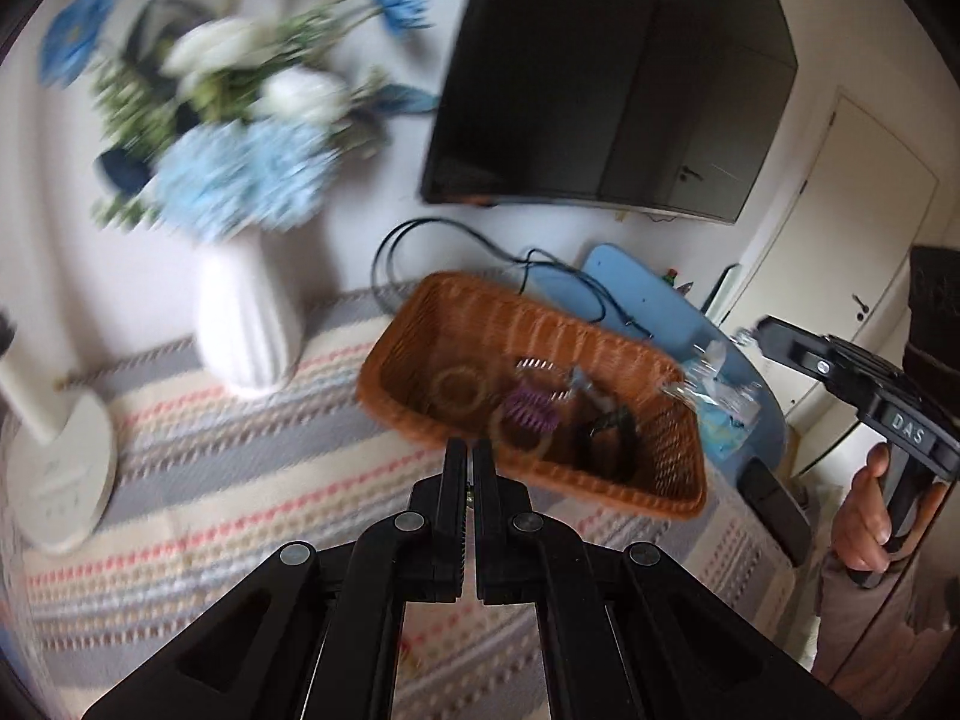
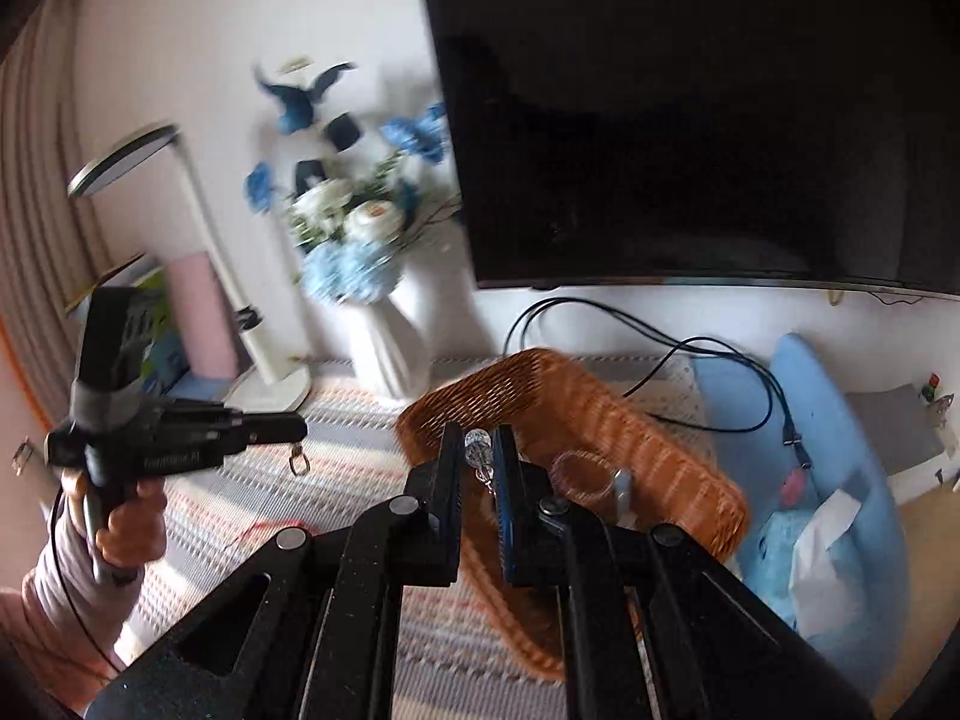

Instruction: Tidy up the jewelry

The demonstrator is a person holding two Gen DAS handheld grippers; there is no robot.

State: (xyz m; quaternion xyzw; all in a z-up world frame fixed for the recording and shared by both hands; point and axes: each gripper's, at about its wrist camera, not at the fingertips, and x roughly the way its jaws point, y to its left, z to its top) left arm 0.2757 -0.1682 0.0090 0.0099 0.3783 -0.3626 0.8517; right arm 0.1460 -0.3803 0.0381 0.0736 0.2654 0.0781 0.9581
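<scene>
A brown wicker basket (image 1: 414, 336) sits on the striped cloth and holds pale ring bracelets (image 1: 459, 390), a purple hair claw (image 1: 531, 408) and a black band (image 1: 606, 438). My left gripper (image 1: 469, 450) is shut just before the basket's near rim; in the right wrist view (image 2: 294, 426) a small gold ring-shaped piece (image 2: 298, 463) hangs below its tips. My right gripper (image 2: 478, 441) is shut on a clear bead ornament (image 2: 478, 441) with a dangling part, held above the basket (image 2: 540, 384). A clear bracelet (image 2: 585, 474) lies inside.
A white vase (image 1: 246, 324) of blue and white flowers stands at the back left, beside a white desk lamp base (image 1: 60, 480). A black TV (image 1: 600, 78) hangs on the wall. Black cables (image 1: 456, 234) trail behind the basket. A blue tray (image 1: 654, 306) with clutter lies to the right.
</scene>
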